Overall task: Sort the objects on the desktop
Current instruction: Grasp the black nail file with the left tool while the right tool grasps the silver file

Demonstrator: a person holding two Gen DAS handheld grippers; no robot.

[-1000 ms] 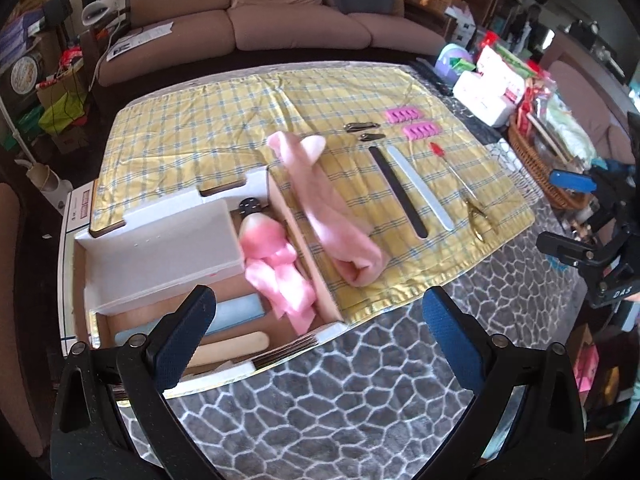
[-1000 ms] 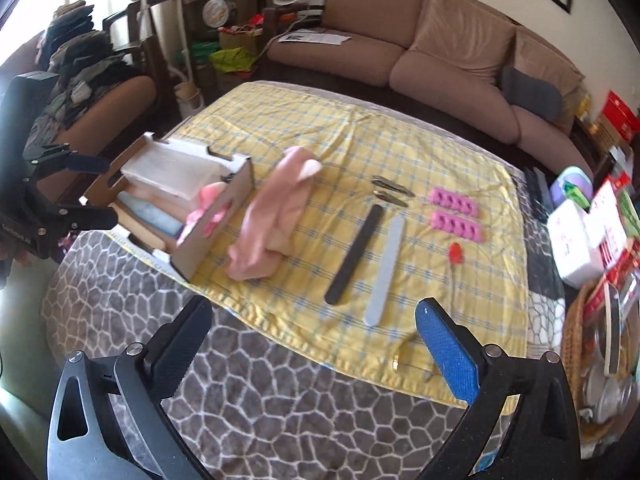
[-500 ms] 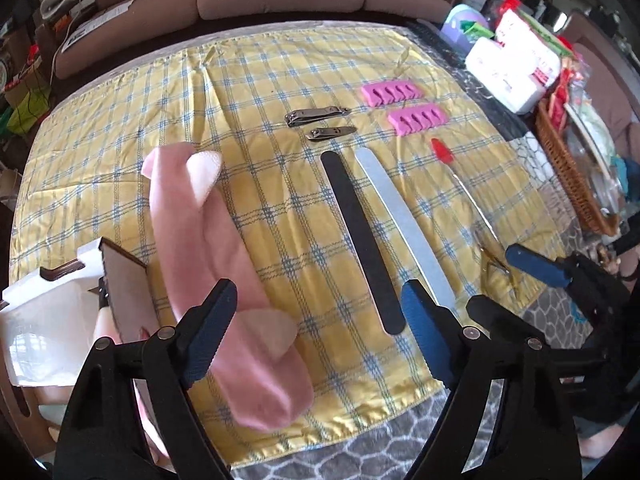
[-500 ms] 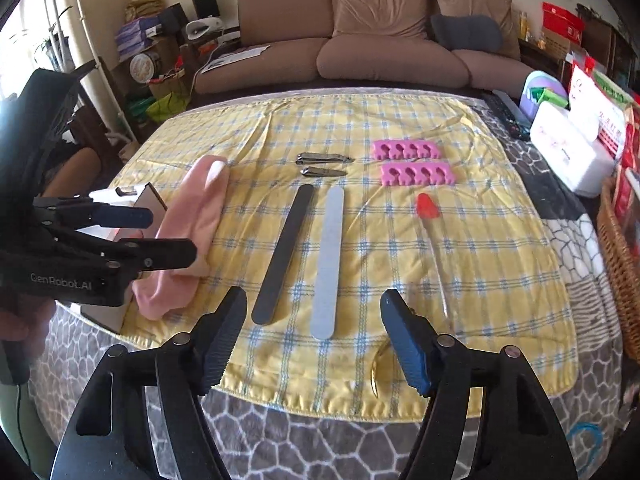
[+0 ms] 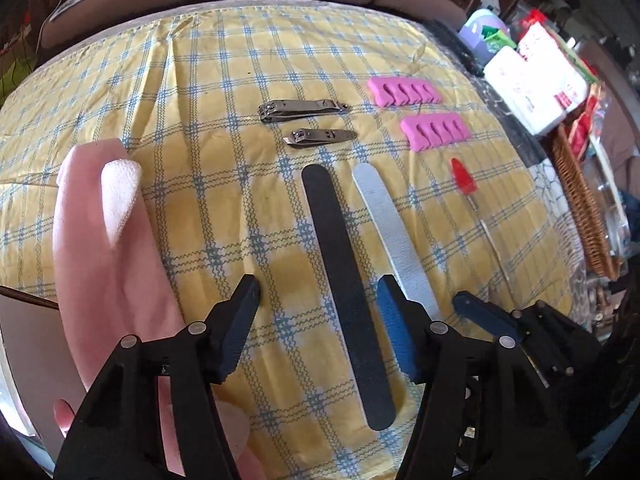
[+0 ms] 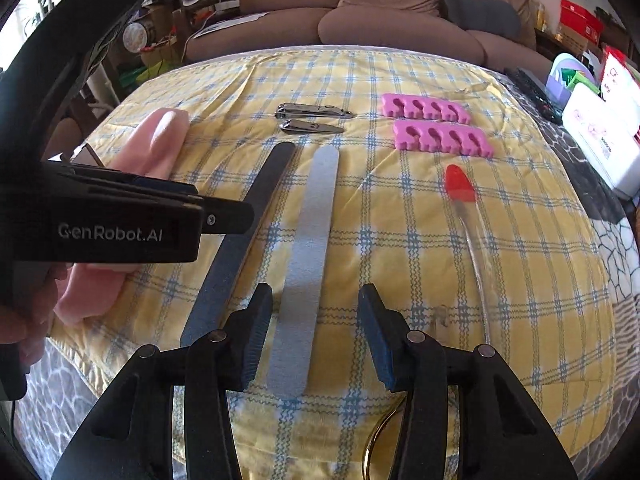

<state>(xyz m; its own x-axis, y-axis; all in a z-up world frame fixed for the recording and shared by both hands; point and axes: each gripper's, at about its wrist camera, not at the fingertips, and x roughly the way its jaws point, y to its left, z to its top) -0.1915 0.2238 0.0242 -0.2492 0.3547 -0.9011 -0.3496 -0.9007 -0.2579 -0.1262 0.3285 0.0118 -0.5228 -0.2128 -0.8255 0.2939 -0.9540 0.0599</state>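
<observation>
Two long nail files are laid side by side on the yellow checked cloth [image 5: 208, 92] that covers the worktop: a black emery nail file [image 5: 344, 292] and, just to its right, a pale grey nail file [image 5: 394, 236]. The black file is straddled by the left hand-held gripper [image 5: 318, 294], whose jaws have just been closing; a gap is seen on either side of the file, so it is not yet clamped. The grey file is framed in the same way by the right hand-held gripper [image 6: 316, 300], whose jaws have likewise just been closing, and its pads stand clear of the file's edges.

Beyond the far ends of the files, two steel nail clippers are set one behind the other, the larger clipper [image 5: 302, 111] farther off and the smaller clipper [image 5: 320, 137] nearer. To their right, two pink foam toe separators [image 6: 436, 126] are placed in parallel. Nearer than these, a slim clear-handled tool with a red tip [image 6: 460, 184] is laid on the cloth. A rolled pale pink towel [image 5: 108, 248] is stretched along the left side of the cloth.

At the right edge of the worktop a wicker basket [image 5: 578, 200] and a white box [image 6: 600, 140] are seen, and a brown sofa [image 6: 384, 16] stands behind the worktop.
</observation>
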